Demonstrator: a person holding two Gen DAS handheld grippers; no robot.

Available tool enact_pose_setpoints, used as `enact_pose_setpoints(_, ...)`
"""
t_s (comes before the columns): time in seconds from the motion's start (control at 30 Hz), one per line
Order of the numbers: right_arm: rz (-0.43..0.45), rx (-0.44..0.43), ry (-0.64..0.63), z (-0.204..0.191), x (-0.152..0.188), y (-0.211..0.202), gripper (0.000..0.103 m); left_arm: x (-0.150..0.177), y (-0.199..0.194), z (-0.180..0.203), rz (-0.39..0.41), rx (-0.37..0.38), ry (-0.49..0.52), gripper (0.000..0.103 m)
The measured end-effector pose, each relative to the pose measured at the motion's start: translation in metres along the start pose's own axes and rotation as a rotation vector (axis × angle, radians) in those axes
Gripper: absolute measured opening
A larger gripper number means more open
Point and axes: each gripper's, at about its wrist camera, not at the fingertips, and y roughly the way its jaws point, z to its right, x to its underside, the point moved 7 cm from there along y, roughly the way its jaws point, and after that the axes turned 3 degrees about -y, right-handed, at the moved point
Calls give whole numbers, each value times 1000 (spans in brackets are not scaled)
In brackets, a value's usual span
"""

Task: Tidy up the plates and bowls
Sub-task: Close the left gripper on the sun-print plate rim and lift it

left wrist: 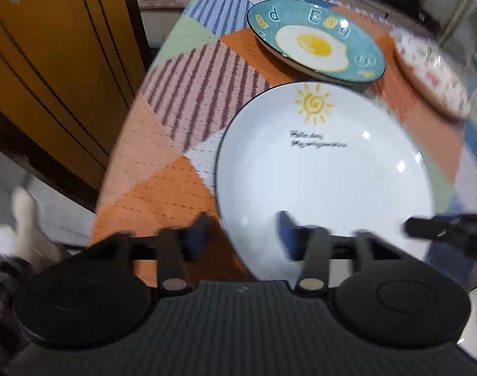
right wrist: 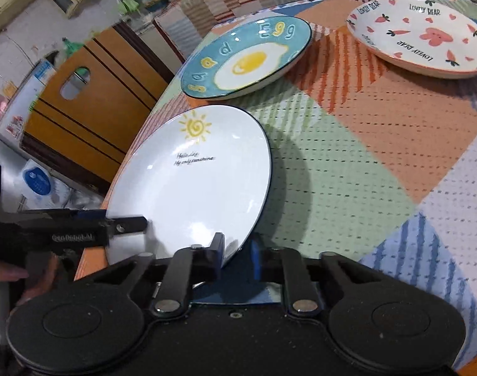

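Sun plate point(right wrist: 194, 181) rim clamped between right gripper point(right wrist: 238, 247) jaws.

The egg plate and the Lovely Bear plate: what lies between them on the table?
Nothing stands between the egg plate and the Lovely Bear plate; only bare patchwork tablecloth lies there, orange with striped patches. The right wrist view shows it clearly.

The white plate point(right wrist: 194, 185) has a dark rim, a yellow sun and black script. The teal plate point(right wrist: 247, 59) shows a fried egg and yellow letters. The white plate with pink carrots and hearts point(right wrist: 423, 37) has black lettering. The patchwork tablecloth point(right wrist: 363, 156) mixes orange, green, blue and striped patches.
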Motion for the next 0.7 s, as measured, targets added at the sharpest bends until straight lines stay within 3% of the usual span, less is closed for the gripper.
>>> enact_pose_setpoints(0.23,-53,-82,59,13,-6,8,18,0,0,3,11,-2,-29,32)
enact_pose_setpoints(0.37,-55,-56,-67,6,-6,-3,20,1,-8,16,18,-8,31,32)
enact_pose_setpoints(0.7,19,-18,-74,41,-8,-82,21,-4,-38,95,20,90,177,32)
